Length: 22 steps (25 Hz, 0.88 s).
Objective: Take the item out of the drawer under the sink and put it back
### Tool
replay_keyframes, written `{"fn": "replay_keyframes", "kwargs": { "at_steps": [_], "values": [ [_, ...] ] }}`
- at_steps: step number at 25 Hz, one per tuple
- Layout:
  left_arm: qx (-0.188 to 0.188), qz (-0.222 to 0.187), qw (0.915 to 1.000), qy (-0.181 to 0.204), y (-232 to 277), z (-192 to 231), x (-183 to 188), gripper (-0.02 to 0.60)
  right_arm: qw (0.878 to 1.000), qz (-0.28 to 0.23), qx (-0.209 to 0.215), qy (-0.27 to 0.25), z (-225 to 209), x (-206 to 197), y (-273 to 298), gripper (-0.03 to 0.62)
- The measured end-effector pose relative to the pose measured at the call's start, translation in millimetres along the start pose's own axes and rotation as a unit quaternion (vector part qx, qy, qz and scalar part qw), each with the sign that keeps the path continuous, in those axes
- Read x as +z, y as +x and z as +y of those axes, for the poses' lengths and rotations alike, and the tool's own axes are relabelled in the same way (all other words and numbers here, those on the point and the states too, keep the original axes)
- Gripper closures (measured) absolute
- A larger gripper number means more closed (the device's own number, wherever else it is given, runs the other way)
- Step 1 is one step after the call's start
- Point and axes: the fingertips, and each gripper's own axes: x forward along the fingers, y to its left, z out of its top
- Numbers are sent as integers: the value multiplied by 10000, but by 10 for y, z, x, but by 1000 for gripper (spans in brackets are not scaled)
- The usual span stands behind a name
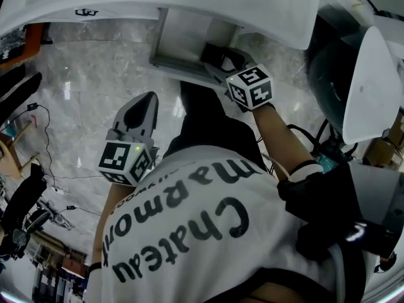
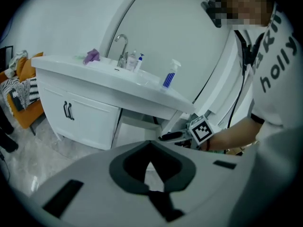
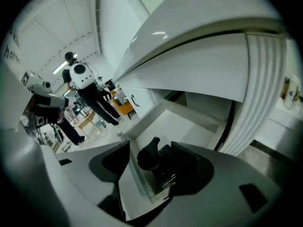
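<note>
The white drawer [image 1: 180, 40] under the sink counter [image 1: 189, 2] stands pulled out. A black item [image 3: 151, 157], shaped like a small hair dryer, lies at the drawer's [image 3: 175, 122] near corner. My right gripper [image 3: 150, 148] reaches into the drawer with its jaws wide apart on either side of the item; a gap shows at the left jaw. The head view places the right gripper [image 1: 218, 52] at the drawer's front right. My left gripper [image 1: 148, 96] hangs lower left over the marble floor, its jaws [image 2: 150, 145] together and empty.
Left of the drawer is a cabinet with black handles [image 2: 68, 110]. A faucet [image 2: 122, 46], a spray bottle [image 2: 169, 74] and a purple cloth [image 2: 91, 56] sit on the counter. An orange chair [image 2: 26, 93] stands far left. Cables [image 1: 44, 115] cross the floor. A large white fixture [image 1: 369, 87] stands at the right.
</note>
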Motion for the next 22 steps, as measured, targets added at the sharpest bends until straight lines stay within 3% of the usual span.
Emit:
{"fn": "replay_keyframes", "kwargs": {
  "at_steps": [4, 9, 22],
  "values": [
    [47, 52, 9999, -83, 3, 19, -22, 572, 9937, 389, -254, -1020, -26, -124, 110, 330],
    [84, 83, 9997, -215, 6, 84, -97, 572, 9795, 827, -374, -1796, -32, -311, 286, 330],
    [111, 88, 9993, -353, 6, 81, -162, 572, 9657, 933, -510, -2370, -99, -289, 414, 361]
  ]
}}
